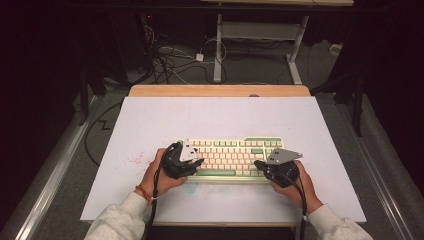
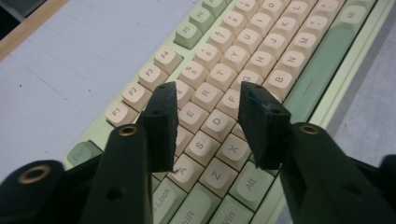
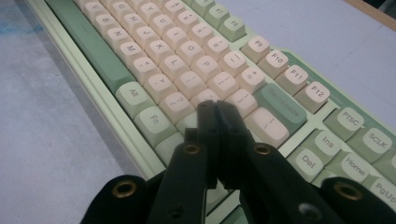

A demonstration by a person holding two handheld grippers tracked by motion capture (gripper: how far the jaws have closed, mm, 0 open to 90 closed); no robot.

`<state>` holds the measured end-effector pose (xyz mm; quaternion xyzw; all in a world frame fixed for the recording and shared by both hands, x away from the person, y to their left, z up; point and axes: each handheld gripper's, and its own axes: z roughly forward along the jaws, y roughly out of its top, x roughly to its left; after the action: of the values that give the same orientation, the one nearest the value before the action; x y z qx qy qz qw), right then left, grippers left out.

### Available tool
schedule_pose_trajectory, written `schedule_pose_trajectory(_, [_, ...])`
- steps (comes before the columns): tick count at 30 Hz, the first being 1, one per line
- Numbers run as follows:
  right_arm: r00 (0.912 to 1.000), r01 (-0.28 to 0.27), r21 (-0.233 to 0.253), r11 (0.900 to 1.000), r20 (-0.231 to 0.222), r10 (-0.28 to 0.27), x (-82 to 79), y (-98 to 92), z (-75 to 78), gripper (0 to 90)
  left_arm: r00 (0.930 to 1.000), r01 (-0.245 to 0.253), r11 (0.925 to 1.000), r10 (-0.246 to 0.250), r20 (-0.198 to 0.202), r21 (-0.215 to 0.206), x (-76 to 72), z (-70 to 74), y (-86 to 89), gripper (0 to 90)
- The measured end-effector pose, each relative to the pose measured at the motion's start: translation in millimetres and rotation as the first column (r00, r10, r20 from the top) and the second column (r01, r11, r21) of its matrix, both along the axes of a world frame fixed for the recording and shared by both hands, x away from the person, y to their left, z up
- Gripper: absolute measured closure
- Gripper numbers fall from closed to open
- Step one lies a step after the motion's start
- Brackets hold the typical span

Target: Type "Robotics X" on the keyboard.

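- Nearest the camera in the high view, two light-sleeved forearms enter from the bottom edge; the left wrist carries a red band (image 1: 142, 193).
- Left hand-held gripper (image 1: 198, 163): held at the left end of the keyboard (image 1: 235, 150). In the left gripper view its two black jaws stand well spread (image 2: 208, 105), poised over the letter keys, with E, D, S and X visible in the gap between them; whether the tips touch the keys cannot be told.
- Right hand-held gripper (image 1: 258, 164): held at the right end of the keyboard. In the right gripper view its jaws are pressed together with nothing between them (image 3: 216, 109), the joined tips lying over the keys just below the Backspace key (image 3: 280, 108).
- A black cable trails from each hand-held gripper back along the forearm.
- Keyboard: pale green case, cream letter keys and green modifier keys, with a long green space bar (image 1: 216, 173) along its near edge. It lies flat on the pale grey bench (image 1: 210, 117), in the near half and slightly right of centre, its long side parallel to the near edge.
- Faint reddish specks (image 1: 135, 160) mark the bench surface left of the left hand.
- Beyond the grey top, a strip of wooden edge (image 1: 220, 90) runs along the far side.
- Farthest off, on the floor, lie tangled cables (image 1: 167, 62) beside the white legs of a table frame (image 1: 218, 50).
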<state>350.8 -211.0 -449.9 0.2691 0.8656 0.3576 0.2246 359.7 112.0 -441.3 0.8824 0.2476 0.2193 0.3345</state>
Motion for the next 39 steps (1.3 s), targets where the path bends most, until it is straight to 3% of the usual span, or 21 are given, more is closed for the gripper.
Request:
schedule_pose_trajectory(11, [0.9996, 0.012, 0.032, 0.999, 0.027, -0.013, -0.2, -3.1, 7.5, 83.9, 0.9994, -0.022, 0.9997, 0.022, 0.027, -0.014, -1.1, -1.3, -1.7, 28.9])
schedule_pose_trajectory(14, [0.9993, 0.019, 0.039, 0.999, 0.032, -0.020, 0.1, -4.4, 8.7, 80.8, 0.9993, -0.018, 0.9996, 0.018, 0.032, -0.022, -1.8, -1.1, -2.1, 24.8])
schedule_pose_trajectory(16, [0.9989, 0.023, 0.045, 0.999, 0.039, -0.024, 0.2, -5.3, 9.7, 73.4, 0.9990, -0.019, 0.9996, 0.020, 0.039, -0.021, -2.3, -1.0, -2.5, 22.6])
schedule_pose_trajectory(18, [0.9985, 0.029, 0.054, 0.998, 0.046, -0.031, 0.4, -5.7, 10.4, 67.9, 0.9990, -0.018, 0.9996, 0.019, 0.040, -0.021, -2.5, -1.3, -2.8, 21.2])
schedule_pose_trajectory(26, [0.9948, 0.070, 0.096, 0.993, 0.068, -0.077, 2.6, -4.3, 11.2, 29.3, 0.9981, -0.012, 0.9999, 0.013, 0.061, -0.009, -4.0, -2.4, -3.9, 18.5])
schedule_pose_trajectory(30, [0.9903, 0.097, 0.119, 0.988, 0.087, -0.108, 2.1, -4.5, 12.3, 21.6, 0.9965, -0.008, 1.0000, 0.008, 0.084, 0.004, -5.9, -2.3, -4.4, 20.3])
schedule_pose_trajectory(39, [0.9830, 0.113, 0.113, 0.987, 0.132, -0.127, 1.5, -2.5, 16.4, 21.2, 0.9951, -0.008, 0.9999, 0.010, 0.098, -0.014, -6.1, -1.8, -1.7, 18.0])
